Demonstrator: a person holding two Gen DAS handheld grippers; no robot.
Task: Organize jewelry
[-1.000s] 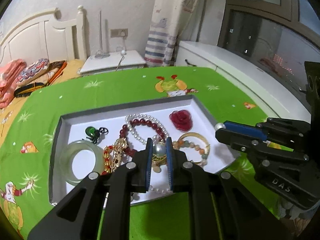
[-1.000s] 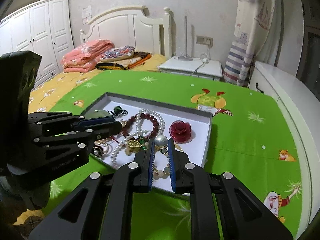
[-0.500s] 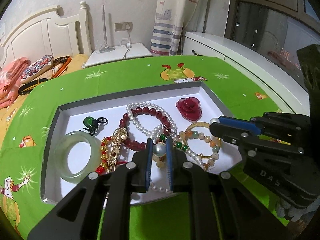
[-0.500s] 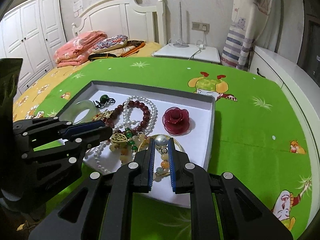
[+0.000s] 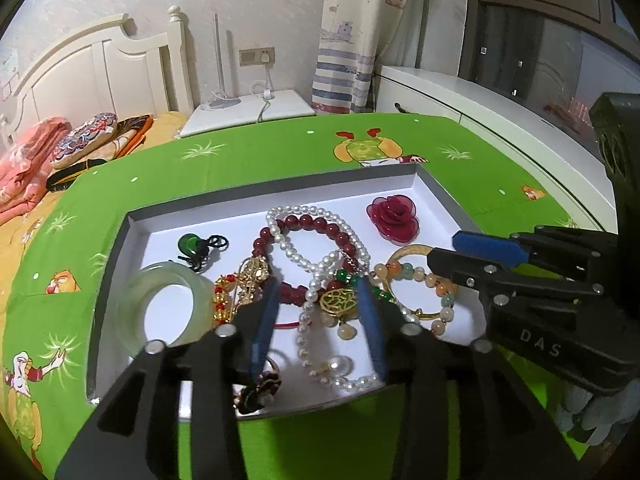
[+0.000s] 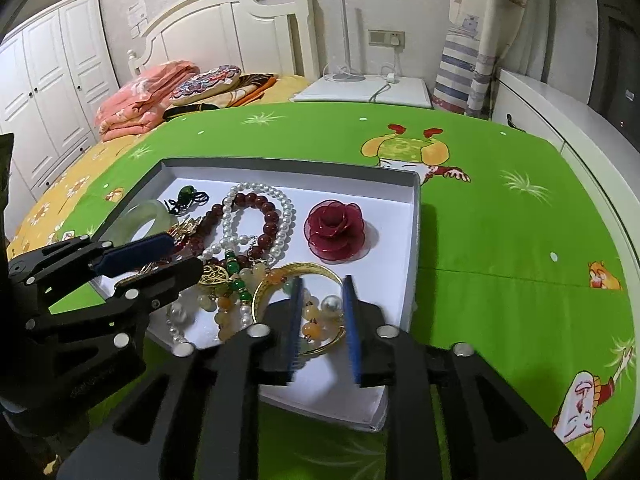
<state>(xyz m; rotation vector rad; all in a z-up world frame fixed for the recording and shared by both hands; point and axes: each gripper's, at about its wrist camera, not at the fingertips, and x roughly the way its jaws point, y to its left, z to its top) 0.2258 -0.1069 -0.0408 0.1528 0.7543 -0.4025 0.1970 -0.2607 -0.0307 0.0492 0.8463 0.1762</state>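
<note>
A shallow grey box with a white floor [image 5: 444,196] [image 6: 414,216] lies on the green cloth and holds tangled jewelry. My left gripper [image 5: 316,292] is open over a gold filigree pendant [image 5: 339,301] and a pearl strand [image 5: 308,248]; a big pearl [image 5: 339,365] lies on the floor below it. My right gripper [image 6: 322,284] is open over a gold bangle [image 6: 304,270] and a bead bracelet, with another big pearl [image 6: 331,303] between its fingers. A red rose [image 5: 393,216] [image 6: 335,229], a jade bangle [image 5: 164,304] and a dark red bead bracelet [image 6: 262,210] also lie in the box.
The green cartoon cloth [image 6: 500,220] covers a table. A bed with folded pink blankets [image 6: 140,100] stands at the left, a white nightstand [image 6: 368,90] behind, and a white cabinet [image 5: 500,100] at the right. A green pendant on a black cord [image 5: 194,245] lies in the box.
Both grippers have opened and released the big pearls they held; the pearls now lie in the box. Both grippers have also moved lower and closer to the box.
</note>
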